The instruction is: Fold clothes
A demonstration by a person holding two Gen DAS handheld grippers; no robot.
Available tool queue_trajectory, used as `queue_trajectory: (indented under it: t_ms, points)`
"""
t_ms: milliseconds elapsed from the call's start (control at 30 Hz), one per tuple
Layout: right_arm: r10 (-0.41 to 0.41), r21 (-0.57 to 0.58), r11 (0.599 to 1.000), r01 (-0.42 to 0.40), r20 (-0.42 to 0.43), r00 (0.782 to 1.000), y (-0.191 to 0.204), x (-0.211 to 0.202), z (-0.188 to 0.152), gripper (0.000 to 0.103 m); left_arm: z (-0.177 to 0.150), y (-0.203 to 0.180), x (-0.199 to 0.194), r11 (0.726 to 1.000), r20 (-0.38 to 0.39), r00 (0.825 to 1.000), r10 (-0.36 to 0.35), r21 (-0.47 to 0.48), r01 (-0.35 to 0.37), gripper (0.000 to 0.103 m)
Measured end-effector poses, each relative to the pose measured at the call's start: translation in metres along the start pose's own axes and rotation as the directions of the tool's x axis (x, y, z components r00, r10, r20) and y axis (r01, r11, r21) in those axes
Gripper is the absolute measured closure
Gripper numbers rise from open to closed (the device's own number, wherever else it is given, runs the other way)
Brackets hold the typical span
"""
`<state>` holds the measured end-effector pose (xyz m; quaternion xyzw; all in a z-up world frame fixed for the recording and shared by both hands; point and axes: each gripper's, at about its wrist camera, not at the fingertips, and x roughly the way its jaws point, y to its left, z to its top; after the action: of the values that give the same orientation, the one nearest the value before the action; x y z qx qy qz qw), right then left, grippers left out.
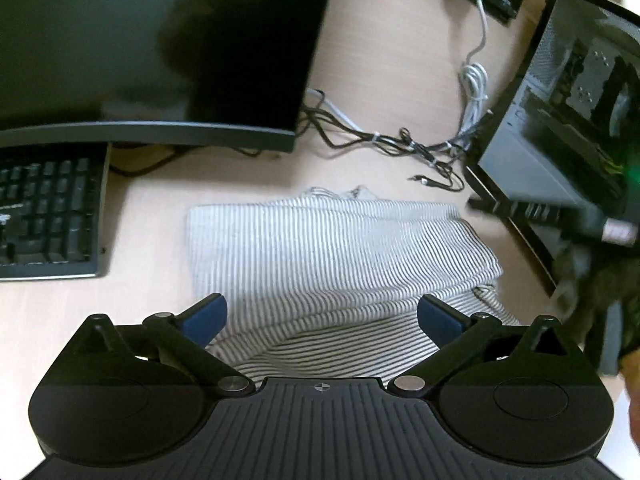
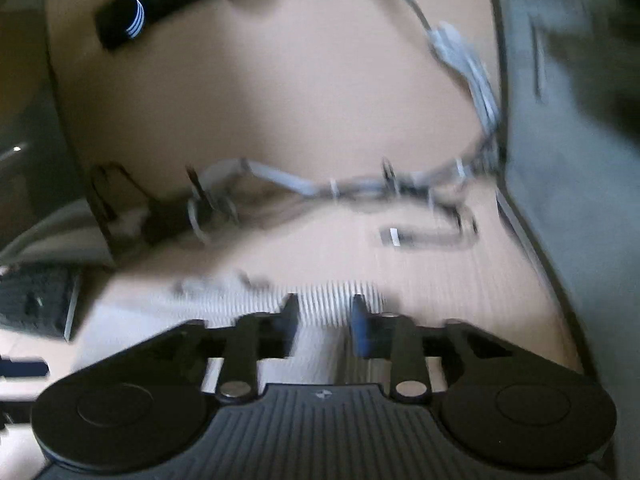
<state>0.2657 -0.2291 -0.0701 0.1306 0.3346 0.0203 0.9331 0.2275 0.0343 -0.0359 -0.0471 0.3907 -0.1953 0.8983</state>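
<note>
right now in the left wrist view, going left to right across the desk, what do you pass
keyboard → monitor → striped garment → tangle of cables → computer case

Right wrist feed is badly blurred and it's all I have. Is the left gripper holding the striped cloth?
Observer: No. The left gripper has its fingers wide open over the grey-and-white striped fabric garment, gripping nothing.
Operator: How does the garment lie?
Observer: Folded in stacked layers, flat on the beige wooden desk.
Operator: Anything close on its left side?
Observer: A black keyboard, apart from the garment with bare desk between them.
</note>
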Motion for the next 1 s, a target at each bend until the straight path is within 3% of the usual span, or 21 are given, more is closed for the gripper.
queue_trajectory:
  t_ms: [67,100,133,300,433,533,667,767,867,933,1000]
  points:
    - [0.044,0.027,0.999,-0.043,-0.044,0.998,-0.001,0.006,-0.015,0.074,-0.003,-0.002,0.005,1.0,-0.015,1.0,-0.012,0.003,0.012,0.0]
    - [0.064,0.011,0.998,-0.063,-0.047,0.997,0.003,0.006,-0.017,0.093,-0.004,-0.003,0.007,1.0,-0.021,1.0,-0.017,0.005,0.017,0.0]
    - [0.076,-0.028,0.997,-0.077,-0.023,0.997,0.011,0.002,-0.013,0.097,-0.004,-0.004,0.009,1.0,-0.027,0.999,-0.021,0.008,0.022,0.0]
    - [0.07,-0.123,0.991,-0.049,0.173,0.982,0.024,-0.031,0.036,0.098,0.0,-0.004,0.013,1.0,-0.022,0.999,-0.027,0.015,0.028,0.0]
    - [-0.018,-0.112,0.993,0.038,0.171,0.985,0.005,-0.022,0.041,0.1,0.004,0.002,0.016,1.0,0.001,1.0,-0.017,0.015,0.017,0.0]
    - [-0.072,-0.07,0.995,0.077,0.077,0.994,-0.013,-0.004,0.012,0.101,0.004,0.009,0.023,1.0,-0.002,1.0,0.007,0.016,-0.007,0.0]
    - [-0.118,-0.028,0.993,0.117,-0.022,0.993,-0.023,0.01,-0.028,0.101,0.001,0.024,0.035,0.997,-0.035,0.996,0.076,0.023,-0.075,0.0]
    - [-0.125,-0.03,0.992,0.125,-0.002,0.992,-0.022,-0.003,-0.031,0.1,0.005,0.032,0.035,0.996,-0.031,0.995,0.09,-0.004,-0.09,0.0]
    - [-0.119,-0.043,0.992,0.122,0.061,0.991,-0.012,-0.018,-0.02,0.098,0.014,0.027,0.029,0.999,0.022,0.999,0.033,0.006,-0.033,0.0]
    - [-0.1,-0.026,0.994,0.103,0.096,0.99,-0.008,-0.022,-0.01,0.09,0.017,0.018,0.029,1.0,0.04,0.999,-0.006,0.027,0.005,0.0]
    - [-0.084,0.003,0.996,0.084,0.104,0.991,-0.007,-0.017,0.0,0.069,0.015,0.01,0.033,0.998,0.025,0.999,-0.022,0.056,0.021,0.0]
